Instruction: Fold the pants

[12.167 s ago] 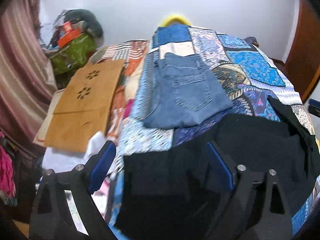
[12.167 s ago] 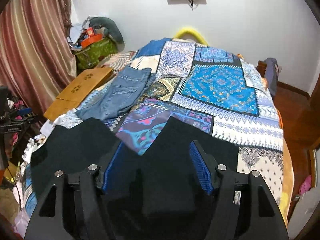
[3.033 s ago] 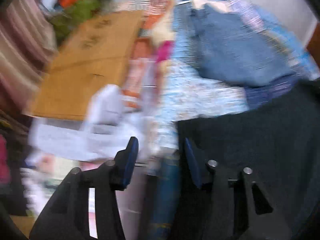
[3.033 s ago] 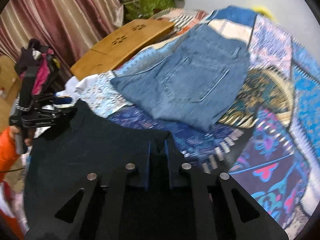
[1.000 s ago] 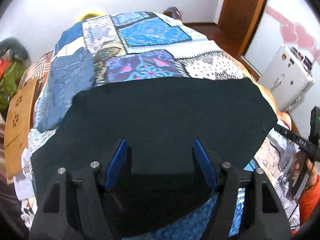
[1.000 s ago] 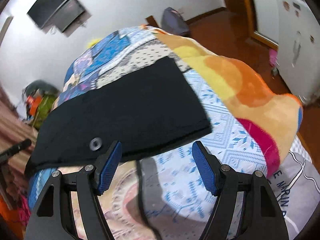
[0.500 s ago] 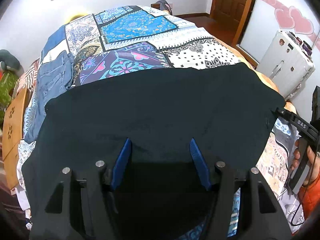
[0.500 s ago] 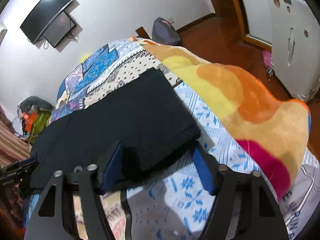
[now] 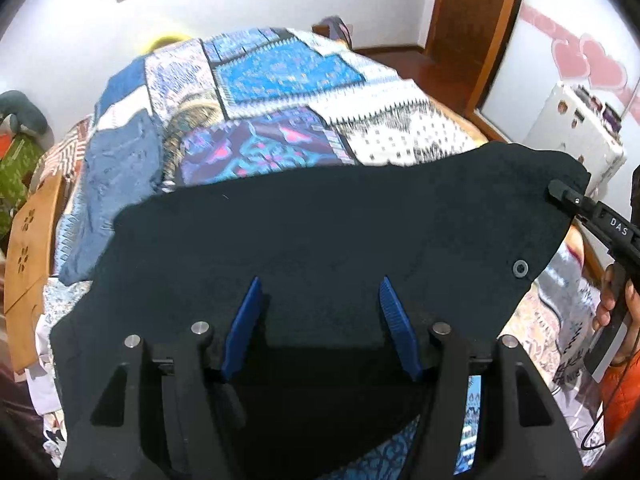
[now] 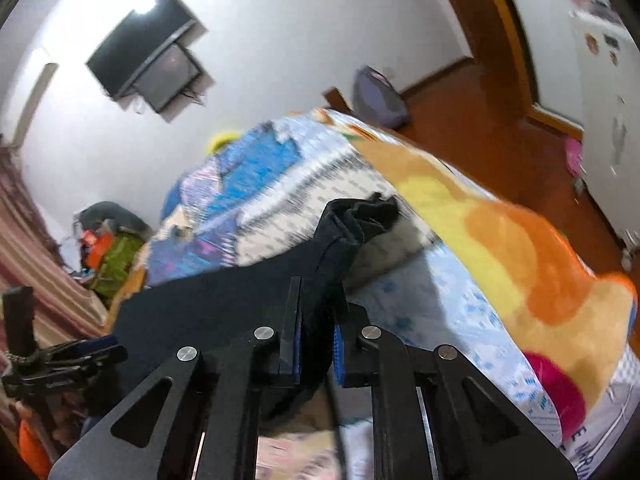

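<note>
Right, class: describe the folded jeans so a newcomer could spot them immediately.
Start at the bed's patchwork quilt. The blue jeans lie folded along its left side in the left wrist view, just beyond the black pants. They are the only faded denim garment, stitched seams showing.

Plain black cloth pants [image 9: 320, 232] with a small round grey metal button [image 9: 520, 268]. Under them, a patchwork cotton bedcover [image 9: 280, 68] in blue, white, purple and pink, with dotted and geometric patterns. At far left, folded faded-blue denim jeans [image 9: 116, 168]. At right, a soft fleece blanket [image 10: 520, 248] in orange, yellow and magenta. Bright blue ribbed pads [image 9: 394, 316] on black plastic gripper fingers.
</note>
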The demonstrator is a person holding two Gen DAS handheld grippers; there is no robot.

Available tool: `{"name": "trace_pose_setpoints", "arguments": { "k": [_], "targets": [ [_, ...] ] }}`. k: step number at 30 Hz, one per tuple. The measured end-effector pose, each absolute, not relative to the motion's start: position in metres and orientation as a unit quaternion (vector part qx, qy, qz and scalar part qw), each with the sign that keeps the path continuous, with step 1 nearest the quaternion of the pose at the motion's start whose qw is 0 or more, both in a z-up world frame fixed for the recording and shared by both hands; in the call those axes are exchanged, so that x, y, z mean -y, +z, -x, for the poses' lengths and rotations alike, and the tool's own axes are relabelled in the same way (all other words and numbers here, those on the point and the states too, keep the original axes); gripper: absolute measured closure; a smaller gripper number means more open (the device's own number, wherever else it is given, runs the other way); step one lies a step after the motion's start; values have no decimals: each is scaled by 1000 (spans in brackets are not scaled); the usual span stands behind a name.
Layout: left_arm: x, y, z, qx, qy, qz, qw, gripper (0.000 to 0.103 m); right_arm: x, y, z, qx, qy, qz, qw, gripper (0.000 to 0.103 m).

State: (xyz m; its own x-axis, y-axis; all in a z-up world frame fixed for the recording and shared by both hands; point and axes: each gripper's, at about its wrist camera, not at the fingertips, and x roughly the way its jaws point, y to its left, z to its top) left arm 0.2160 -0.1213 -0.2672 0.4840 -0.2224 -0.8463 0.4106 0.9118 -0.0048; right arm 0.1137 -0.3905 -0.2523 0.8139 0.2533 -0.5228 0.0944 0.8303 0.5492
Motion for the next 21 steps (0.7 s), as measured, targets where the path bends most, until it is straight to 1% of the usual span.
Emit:
{"name": "trace_pose_setpoints", "arguments": {
  "k": [2,4,6,9,12,15,18,21],
  "targets": [
    [114,-256,-212,-459,-181,-99,864,40,382,-236,-117,-286,59,-284,913,93],
    [103,-243,-207,-442,-176,-94,874,37,372,-221,-121,-270,77,-281,918,93],
    [91,-232,-202,-427,-171,-87,884,30,361,-207,-126,-257,93,-275,922,93],
    [70,-217,-195,-407,-163,-73,896,23,340,-189,-135,-243,119,-259,927,93],
    [50,-207,-189,-390,-149,-72,906,21,309,-173,-146,-233,143,-222,936,93],
    [30,-198,-182,-373,-130,-70,916,20,282,-169,-160,-239,171,-201,935,93],
    [9,-194,-176,-367,-122,-52,921,20,254,-174,-172,-246,202,-185,930,93],
    [-10,-193,-170,-363,-110,-35,924,20,224,-187,-183,-272,239,-170,917,93]
  ]
}}
